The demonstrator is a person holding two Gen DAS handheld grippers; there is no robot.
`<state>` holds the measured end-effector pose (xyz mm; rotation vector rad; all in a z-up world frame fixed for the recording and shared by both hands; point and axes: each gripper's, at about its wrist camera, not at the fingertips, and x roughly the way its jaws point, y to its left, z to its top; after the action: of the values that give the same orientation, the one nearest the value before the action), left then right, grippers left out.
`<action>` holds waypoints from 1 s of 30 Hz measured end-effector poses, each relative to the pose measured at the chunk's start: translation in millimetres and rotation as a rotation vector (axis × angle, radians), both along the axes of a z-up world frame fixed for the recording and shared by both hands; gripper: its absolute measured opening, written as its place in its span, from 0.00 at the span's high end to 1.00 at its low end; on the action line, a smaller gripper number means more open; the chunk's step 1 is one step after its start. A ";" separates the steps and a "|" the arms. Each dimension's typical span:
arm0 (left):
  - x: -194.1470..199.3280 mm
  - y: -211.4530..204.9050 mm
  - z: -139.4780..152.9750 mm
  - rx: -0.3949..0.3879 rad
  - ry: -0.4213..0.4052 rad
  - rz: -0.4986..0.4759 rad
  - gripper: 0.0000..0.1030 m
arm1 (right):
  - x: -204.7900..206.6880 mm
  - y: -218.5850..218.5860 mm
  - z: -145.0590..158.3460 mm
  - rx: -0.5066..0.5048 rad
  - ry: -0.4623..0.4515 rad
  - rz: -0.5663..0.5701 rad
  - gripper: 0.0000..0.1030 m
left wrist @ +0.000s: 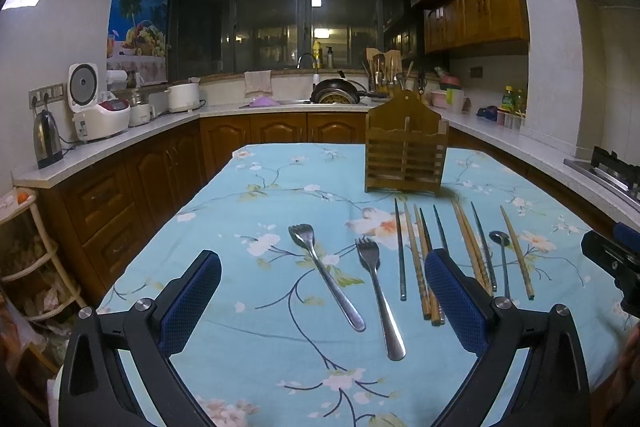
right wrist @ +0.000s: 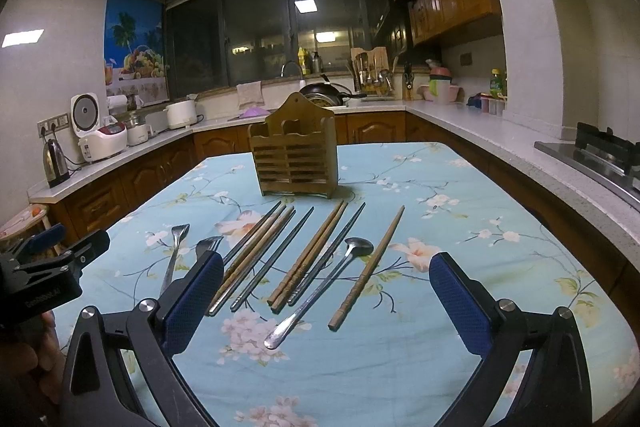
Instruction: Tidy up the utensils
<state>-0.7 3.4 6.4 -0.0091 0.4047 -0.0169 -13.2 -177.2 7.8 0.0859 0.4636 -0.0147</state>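
Tablecloth (left wrist: 248, 195), floral blue, bears utensils; kitchen counter (left wrist: 120, 143) perhaps stone.

Forks (left wrist: 344, 279) lie left of chopsticks (left wrist: 420, 259), seemingly before the holder (left wrist: 404, 155).

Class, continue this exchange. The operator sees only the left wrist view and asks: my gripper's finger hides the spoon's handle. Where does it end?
Observer: The spoon handle ends on the tablecloth, its tip nearer the right camera than the near ends of the chopsticks.
Operator: I see only an edge of the right gripper. Is it open?
Observer: Yes, the right gripper is open wide and holds nothing.
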 end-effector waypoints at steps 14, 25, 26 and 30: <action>43.0 8.0 -2.9 -0.033 0.153 -0.049 0.01 | 25.9 -2.1 -6.3 0.085 0.090 0.057 0.00; 102.0 20.4 8.2 -0.086 0.294 -0.092 0.14 | 78.9 -22.7 -27.8 0.196 0.260 0.062 0.28; 107.6 20.7 6.9 -0.085 0.308 -0.098 0.15 | 83.9 -24.5 -30.8 0.209 0.279 0.064 0.30; 130.0 22.3 1.6 -0.087 0.383 -0.133 0.27 | 103.8 -31.7 -43.1 0.239 0.348 0.058 0.44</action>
<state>129.3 25.7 8.0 -0.0721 0.7873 -0.1655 90.6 -208.9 -35.2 0.3082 0.8148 0.0840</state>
